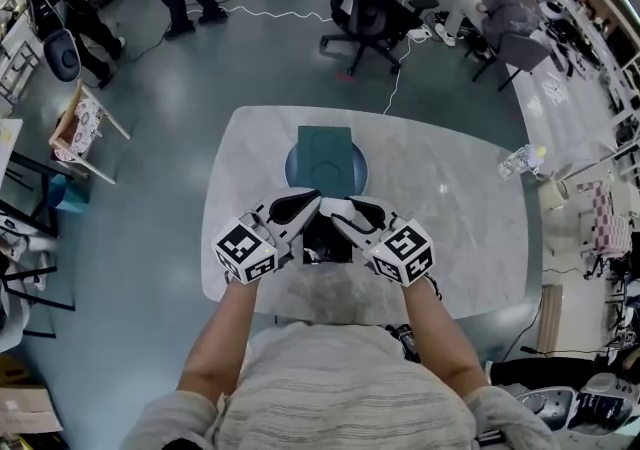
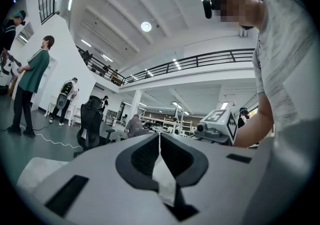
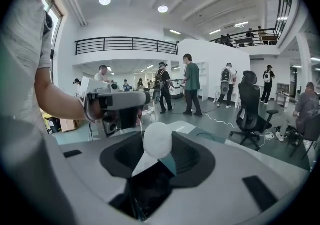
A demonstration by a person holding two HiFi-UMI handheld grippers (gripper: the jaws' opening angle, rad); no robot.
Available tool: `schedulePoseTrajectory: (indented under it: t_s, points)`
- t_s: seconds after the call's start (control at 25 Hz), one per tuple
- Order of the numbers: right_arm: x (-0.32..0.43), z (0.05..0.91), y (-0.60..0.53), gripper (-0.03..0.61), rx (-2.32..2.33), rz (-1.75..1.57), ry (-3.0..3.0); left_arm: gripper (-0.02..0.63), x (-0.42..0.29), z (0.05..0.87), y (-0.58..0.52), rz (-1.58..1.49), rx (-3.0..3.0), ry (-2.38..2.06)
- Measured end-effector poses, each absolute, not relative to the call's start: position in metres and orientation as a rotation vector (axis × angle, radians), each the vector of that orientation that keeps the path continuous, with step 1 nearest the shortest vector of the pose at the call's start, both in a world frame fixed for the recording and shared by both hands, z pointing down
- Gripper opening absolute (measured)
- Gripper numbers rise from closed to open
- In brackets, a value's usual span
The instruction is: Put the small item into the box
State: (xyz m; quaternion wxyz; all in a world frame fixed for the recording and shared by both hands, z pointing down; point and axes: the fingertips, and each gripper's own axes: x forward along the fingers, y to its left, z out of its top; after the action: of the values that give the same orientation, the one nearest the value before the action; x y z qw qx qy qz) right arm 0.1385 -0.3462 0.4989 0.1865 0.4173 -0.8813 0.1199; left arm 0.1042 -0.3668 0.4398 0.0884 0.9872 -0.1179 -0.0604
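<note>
The right gripper's two fingers stand wide and pinch one white ball at their tips, while the left gripper's two fingers are pressed together with nothing to be made out between them. Both grippers hover tip to tip over the near part of the one table. Just beyond them, one teal box sits on one blue round plate, apart from the ball.

Bright ceiling lamps, fisheye-warped edges

Glossy marbled stone table, matt ball
</note>
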Motion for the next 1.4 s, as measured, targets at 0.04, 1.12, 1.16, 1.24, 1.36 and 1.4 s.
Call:
schedulePoseTrajectory:
  t_s: [0.04, 1.12, 1.16, 1.24, 1.36, 1.4]
  points:
    - [0.138, 0.505, -0.347, 0.176, 1.163, 0.345, -2.469, 0.021, 0.104, 0.441, -0.368, -0.182, 2.935, -0.352]
    - [0.123, 0.635, -0.339, 0.176, 0.935, 0.456, -2.162, 0.021, 0.089, 0.478, -0.371, -0.196, 2.875, -0.399]
    - [0.123, 0.637, -0.338, 0.176, 0.929, 0.454, -2.152, 0.021, 0.089, 0.479, -0.37, -0.193, 2.873, -0.401]
    - [0.123, 0.643, -0.336, 0.176, 0.911, 0.448, -2.129, 0.021, 0.089, 0.481, -0.368, -0.188, 2.87, -0.402]
    - [0.124, 0.654, -0.334, 0.176, 0.874, 0.431, -2.083, 0.022, 0.089, 0.483, -0.366, -0.183, 2.868, -0.403]
    - [0.124, 0.658, -0.333, 0.176, 0.862, 0.424, -2.065, 0.021, 0.089, 0.484, -0.365, -0.182, 2.866, -0.404]
